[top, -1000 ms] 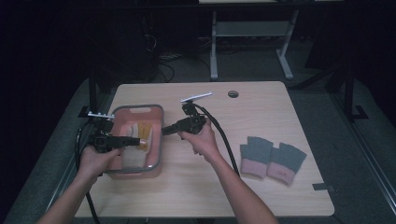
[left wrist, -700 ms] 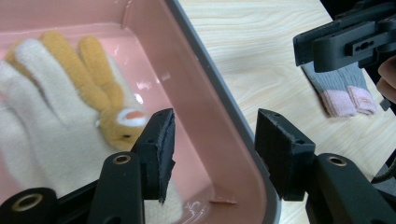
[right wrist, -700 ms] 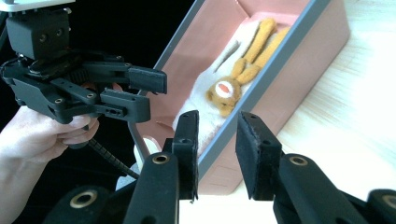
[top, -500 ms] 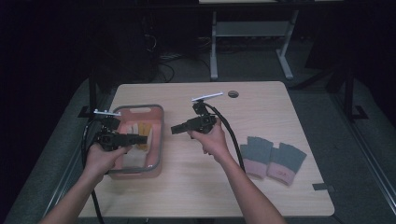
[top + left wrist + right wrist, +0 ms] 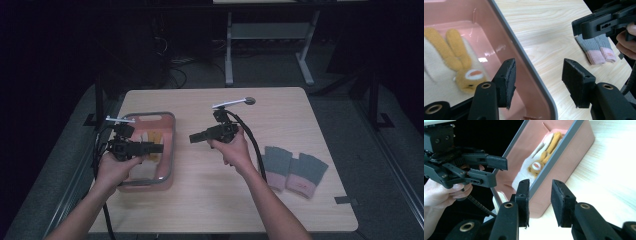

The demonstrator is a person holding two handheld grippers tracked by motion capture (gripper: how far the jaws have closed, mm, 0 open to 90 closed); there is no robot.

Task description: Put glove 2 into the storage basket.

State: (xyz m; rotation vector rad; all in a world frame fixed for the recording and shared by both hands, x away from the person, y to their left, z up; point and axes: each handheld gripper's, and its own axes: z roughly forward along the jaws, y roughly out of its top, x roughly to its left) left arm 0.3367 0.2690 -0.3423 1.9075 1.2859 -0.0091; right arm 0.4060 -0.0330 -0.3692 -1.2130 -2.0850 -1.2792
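Note:
A pink bin [image 5: 172,150] with a grey rim stands at the table's left. Inside it lies a white glove with yellow fingers [image 5: 151,138], also in the left gripper view [image 5: 456,55] and the right gripper view [image 5: 543,153]. My left gripper [image 5: 161,148] hovers over the bin, pointing right. Its jaws [image 5: 539,65] have just been opening; they straddle the bin's rim [image 5: 524,65] from above and grip nothing. My right gripper [image 5: 192,138] is held above the table right of the bin, pointing left at it. It is open [image 5: 540,182] and empty, facing the bin's side wall [image 5: 569,150].
A pair of grey gloves with pink cuffs [image 5: 295,170] lies flat near the table's right front, also in the left gripper view [image 5: 596,47]. A small dark round spot [image 5: 250,100] marks the tabletop's far edge. Bare wood lies between the bin and the gloves.
The right gripper has drawn away from the bin toward the right. The left gripper has shifted slightly over the bin, and its jaws stand wider apart.

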